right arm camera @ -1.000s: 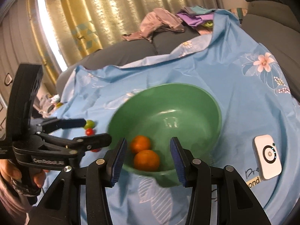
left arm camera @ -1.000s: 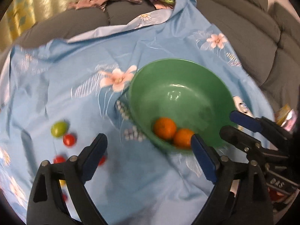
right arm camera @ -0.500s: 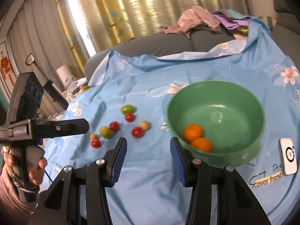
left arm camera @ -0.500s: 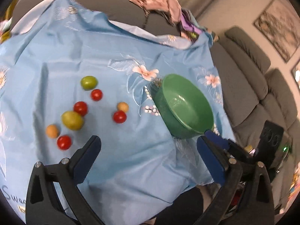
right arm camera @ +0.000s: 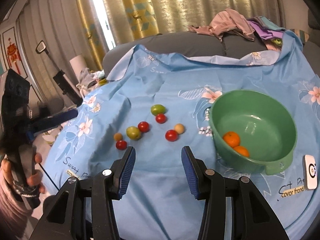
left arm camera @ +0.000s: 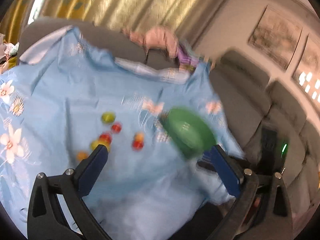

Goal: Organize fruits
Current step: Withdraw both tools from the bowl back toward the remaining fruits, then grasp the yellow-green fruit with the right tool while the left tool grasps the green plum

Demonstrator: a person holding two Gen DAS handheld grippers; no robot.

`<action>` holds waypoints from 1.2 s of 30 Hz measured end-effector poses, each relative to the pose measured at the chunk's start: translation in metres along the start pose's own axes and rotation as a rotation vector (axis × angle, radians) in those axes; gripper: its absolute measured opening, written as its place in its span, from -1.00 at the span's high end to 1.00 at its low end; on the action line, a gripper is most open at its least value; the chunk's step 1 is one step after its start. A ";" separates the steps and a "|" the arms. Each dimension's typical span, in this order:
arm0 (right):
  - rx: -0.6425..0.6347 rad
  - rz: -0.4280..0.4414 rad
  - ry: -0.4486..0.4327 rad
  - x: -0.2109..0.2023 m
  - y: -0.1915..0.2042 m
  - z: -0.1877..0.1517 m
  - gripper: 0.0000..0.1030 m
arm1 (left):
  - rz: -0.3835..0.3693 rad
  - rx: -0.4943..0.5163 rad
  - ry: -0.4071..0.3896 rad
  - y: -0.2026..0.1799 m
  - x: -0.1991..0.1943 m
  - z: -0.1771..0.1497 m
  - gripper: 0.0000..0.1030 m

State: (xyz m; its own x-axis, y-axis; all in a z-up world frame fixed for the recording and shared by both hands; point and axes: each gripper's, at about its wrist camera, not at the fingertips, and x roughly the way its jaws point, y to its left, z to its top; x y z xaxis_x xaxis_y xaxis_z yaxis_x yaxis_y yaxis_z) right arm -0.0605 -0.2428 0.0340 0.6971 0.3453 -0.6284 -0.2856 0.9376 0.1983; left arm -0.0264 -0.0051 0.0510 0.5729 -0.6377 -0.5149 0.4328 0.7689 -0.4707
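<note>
A green bowl (right arm camera: 254, 128) sits on the blue flowered cloth (right arm camera: 160, 80) at the right, with two oranges (right arm camera: 231, 139) in it. Several small fruits lie loose to its left: red tomatoes (right arm camera: 171, 135), green ones (right arm camera: 158, 109) and small orange-tan ones (right arm camera: 179, 128). My right gripper (right arm camera: 158, 154) is open and empty, held back near the cloth's front edge. My left gripper (left arm camera: 158, 154) is open and empty, also pulled back; its view is blurred and shows the bowl (left arm camera: 189, 134) and the fruits (left arm camera: 108, 117). The left gripper also shows at the far left of the right wrist view (right arm camera: 56, 118).
A white device (right arm camera: 310, 172) lies on the cloth right of the bowl. A grey sofa (right arm camera: 200, 44) with a pile of clothes (right arm camera: 230, 24) stands behind. Curtains hang beyond. Clutter stands off the cloth's left edge.
Both grippers have pulled back and up from the bowl, so the loose fruits now show. The left view has swung upward and blurred. Both stay open and empty.
</note>
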 end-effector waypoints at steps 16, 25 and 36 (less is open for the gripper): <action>0.013 0.015 0.094 0.040 0.002 0.000 0.06 | 0.285 0.098 0.169 0.043 0.047 -0.027 -0.97; 0.020 0.031 0.110 0.062 -0.003 0.010 0.06 | 0.328 0.111 0.262 0.055 0.106 -0.010 -0.81; 0.027 0.057 0.124 0.091 -0.009 0.025 0.06 | 0.369 0.101 0.367 0.080 0.153 -0.001 -0.21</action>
State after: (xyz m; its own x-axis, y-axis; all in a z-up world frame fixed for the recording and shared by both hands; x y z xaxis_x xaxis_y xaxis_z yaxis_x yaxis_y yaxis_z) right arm 0.0218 -0.2187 -0.0065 0.5927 0.3922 -0.7035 -0.3037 0.9178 0.2559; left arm 0.0951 -0.0418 -0.0663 0.4266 -0.2844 -0.8585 0.3239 0.9343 -0.1486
